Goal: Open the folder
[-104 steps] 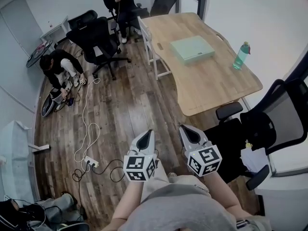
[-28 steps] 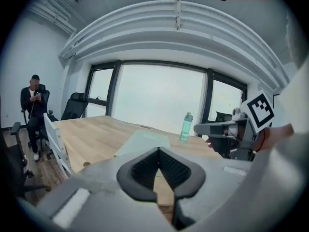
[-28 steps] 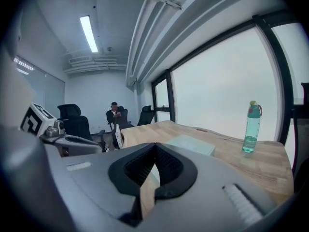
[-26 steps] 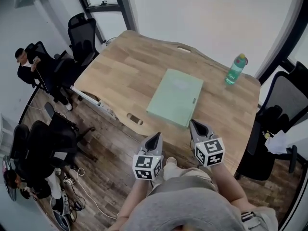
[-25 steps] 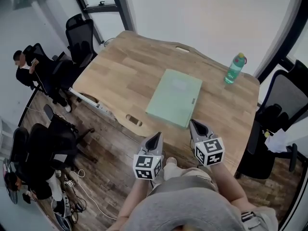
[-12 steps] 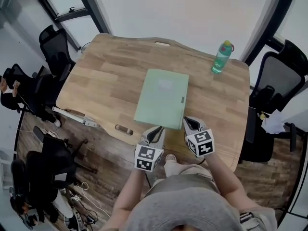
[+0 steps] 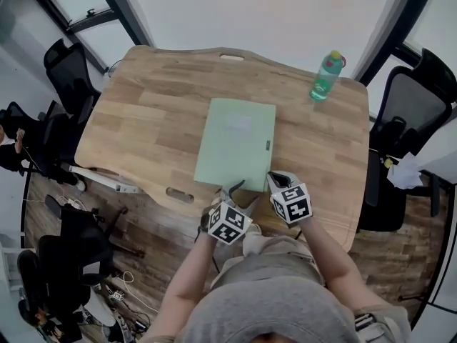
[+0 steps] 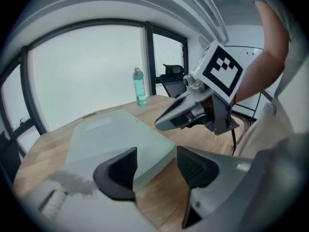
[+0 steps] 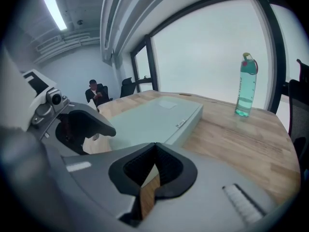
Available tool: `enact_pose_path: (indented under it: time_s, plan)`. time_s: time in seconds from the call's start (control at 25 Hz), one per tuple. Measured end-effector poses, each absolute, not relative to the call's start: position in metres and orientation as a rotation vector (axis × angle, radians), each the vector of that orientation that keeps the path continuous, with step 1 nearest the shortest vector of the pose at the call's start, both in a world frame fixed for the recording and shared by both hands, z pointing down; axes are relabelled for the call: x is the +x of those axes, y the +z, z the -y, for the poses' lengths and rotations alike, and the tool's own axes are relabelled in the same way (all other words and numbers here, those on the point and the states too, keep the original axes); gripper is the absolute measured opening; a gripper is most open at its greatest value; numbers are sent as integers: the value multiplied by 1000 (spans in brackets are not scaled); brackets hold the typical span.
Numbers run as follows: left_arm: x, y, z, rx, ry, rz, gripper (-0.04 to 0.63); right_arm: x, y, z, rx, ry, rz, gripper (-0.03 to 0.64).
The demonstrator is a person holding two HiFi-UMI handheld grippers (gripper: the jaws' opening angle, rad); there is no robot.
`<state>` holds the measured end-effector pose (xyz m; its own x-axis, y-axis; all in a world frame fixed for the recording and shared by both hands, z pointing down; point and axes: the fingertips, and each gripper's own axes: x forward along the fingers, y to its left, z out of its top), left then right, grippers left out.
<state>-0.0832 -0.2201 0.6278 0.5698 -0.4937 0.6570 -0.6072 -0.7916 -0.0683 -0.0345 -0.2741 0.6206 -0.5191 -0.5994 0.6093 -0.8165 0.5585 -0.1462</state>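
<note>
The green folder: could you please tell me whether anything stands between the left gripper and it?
Nothing visible does. The left gripper, jaws opening and empty, sits just short of the near corner of the folder, over bare table. The bottle stands far off near the table's back edge.

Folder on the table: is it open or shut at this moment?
Shut. The folder lies flat on the table as one closed slab, cover down along every edge, with no pages showing.

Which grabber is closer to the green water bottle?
Right. The right gripper sits by the folder's near right corner, on the bottle's side. The left gripper, jaws opening with nothing gripped, is farther left, at the folder's near edge.
</note>
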Motion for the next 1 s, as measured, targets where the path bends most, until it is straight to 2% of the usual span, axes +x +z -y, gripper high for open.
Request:
enact_pose_path:
  time_s: [0.28, 0.6, 1.0]
  plan:
    - [-88, 650, 228, 2683, 1288, 932, 262, -36, 636, 275, 1101, 590, 2259, 0]
    - [-90, 657, 233, 2698, 1387, 952, 262, -35, 638, 276, 1105, 622, 2270, 2]
    - [-92, 647, 235, 2742, 1421, 950, 198, -35, 639, 276, 1093, 639, 2243, 2]
